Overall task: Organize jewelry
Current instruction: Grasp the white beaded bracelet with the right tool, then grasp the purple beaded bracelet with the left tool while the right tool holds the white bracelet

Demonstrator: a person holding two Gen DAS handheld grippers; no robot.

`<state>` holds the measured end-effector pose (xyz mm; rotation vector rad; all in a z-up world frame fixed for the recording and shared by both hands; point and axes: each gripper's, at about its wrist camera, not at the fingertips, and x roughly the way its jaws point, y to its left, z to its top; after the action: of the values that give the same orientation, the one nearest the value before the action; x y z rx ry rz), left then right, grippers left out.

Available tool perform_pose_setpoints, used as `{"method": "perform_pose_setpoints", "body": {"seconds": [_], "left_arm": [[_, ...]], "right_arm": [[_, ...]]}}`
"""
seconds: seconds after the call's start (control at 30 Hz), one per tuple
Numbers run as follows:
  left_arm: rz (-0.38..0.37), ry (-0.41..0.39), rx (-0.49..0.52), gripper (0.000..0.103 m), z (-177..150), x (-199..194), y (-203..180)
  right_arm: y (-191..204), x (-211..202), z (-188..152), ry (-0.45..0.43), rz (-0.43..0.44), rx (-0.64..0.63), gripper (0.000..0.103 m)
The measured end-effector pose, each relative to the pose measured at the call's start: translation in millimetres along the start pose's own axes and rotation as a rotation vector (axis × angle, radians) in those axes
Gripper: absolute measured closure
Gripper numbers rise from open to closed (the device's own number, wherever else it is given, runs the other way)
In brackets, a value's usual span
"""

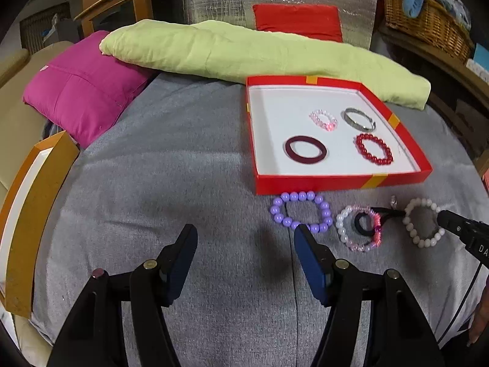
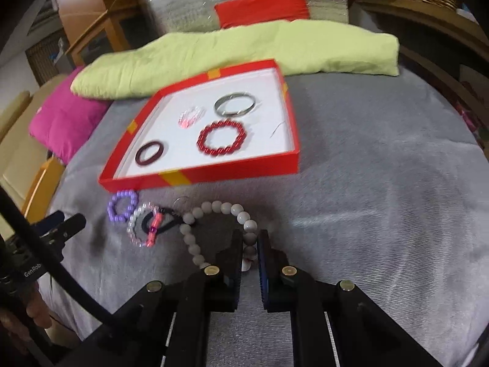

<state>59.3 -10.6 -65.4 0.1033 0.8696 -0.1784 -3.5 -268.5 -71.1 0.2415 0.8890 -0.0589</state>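
Note:
A red box with a white floor lies on the grey blanket. In it are a pink bead bracelet, a silver bangle, a dark red bangle and a red bead bracelet. In front of the box lie a purple bead bracelet, a white-and-pink bracelet over a black hair tie, and a white bead bracelet. My right gripper is shut on the near side of the white bead bracelet. My left gripper stands open over bare blanket, left of the purple bracelet.
A folded light-green cloth lies behind the box, with a magenta pillow to the left and a red cushion behind. A wooden frame edges the left side. A wicker basket sits at the back right.

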Motion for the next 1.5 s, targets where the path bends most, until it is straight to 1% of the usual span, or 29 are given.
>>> {"method": "perform_pose_setpoints", "body": {"seconds": [0.07, 0.13, 0.27, 0.43, 0.53, 0.6, 0.63, 0.7, 0.77, 0.87, 0.9, 0.97, 1.3, 1.37, 1.43, 1.5], "left_arm": [[0.007, 0.004, -0.007, 0.036, 1.5, 2.8, 1.8], [-0.002, 0.018, -0.018, 0.036, 3.2, 7.7, 3.3], [-0.024, 0.03, -0.034, 0.036, 7.2, 14.7, 2.4], [-0.043, 0.03, -0.033, 0.038, 11.4, 21.3, -3.2], [-0.063, 0.046, -0.03, 0.049, 14.7, 30.5, -7.4], [-0.062, 0.066, -0.019, 0.056, 15.5, 38.7, -10.7], [-0.058, 0.076, -0.017, 0.057, 15.6, 42.5, -11.8], [-0.055, 0.09, -0.02, 0.066, 15.8, 49.5, -12.5], [-0.076, 0.087, -0.027, 0.069, 17.6, 51.8, -13.7], [-0.088, 0.1, -0.013, 0.081, 16.2, 56.7, -18.4], [-0.086, 0.098, 0.0, 0.086, 15.6, 57.4, -21.4], [-0.093, 0.097, 0.012, 0.093, 14.6, 57.3, -25.1], [-0.108, 0.088, 0.059, 0.093, 6.5, 41.0, -22.2], [-0.112, 0.087, 0.065, 0.093, 5.7, 39.7, -20.2], [-0.113, 0.084, 0.066, 0.093, 4.3, 36.7, -17.1], [-0.115, 0.083, 0.066, 0.093, 3.4, 34.5, -14.9]], "right_arm": [[-5.1, -4.7, 2.6, -0.019, 0.003, 0.029, 0.093], [-10.1, -7.2, 5.2, -0.031, 0.01, 0.06, 0.093], [-15.4, -7.4, 4.9, -0.018, 0.033, 0.087, 0.093], [-17.3, -7.6, 3.8, -0.01, 0.034, 0.091, 0.093], [-18.1, -5.5, 3.5, 0.002, 0.03, 0.092, 0.093], [-18.2, -4.7, 3.0, 0.008, 0.031, 0.092, 0.093], [-17.5, -5.0, 2.4, 0.009, 0.031, 0.089, 0.093], [-16.6, -5.4, 2.2, 0.008, 0.031, 0.084, 0.093], [-15.8, -5.4, 1.4, 0.01, 0.033, 0.08, 0.093], [-14.6, -4.4, 0.6, 0.016, 0.033, 0.078, 0.093], [-14.0, -4.2, 0.2, 0.017, 0.033, 0.076, 0.093], [-13.7, -3.6, 0.0, 0.022, 0.035, 0.073, 0.093], [-12.1, 5.0, -0.8, 0.064, 0.035, 0.073, 0.092], [-11.9, 7.3, -0.8, 0.069, 0.02, 0.073, 0.092], [-11.3, 10.8, -0.6, 0.079, 0.008, 0.077, 0.087], [-11.3, 14.2, -0.9, 0.089, 0.009, 0.086, 0.073]]}}
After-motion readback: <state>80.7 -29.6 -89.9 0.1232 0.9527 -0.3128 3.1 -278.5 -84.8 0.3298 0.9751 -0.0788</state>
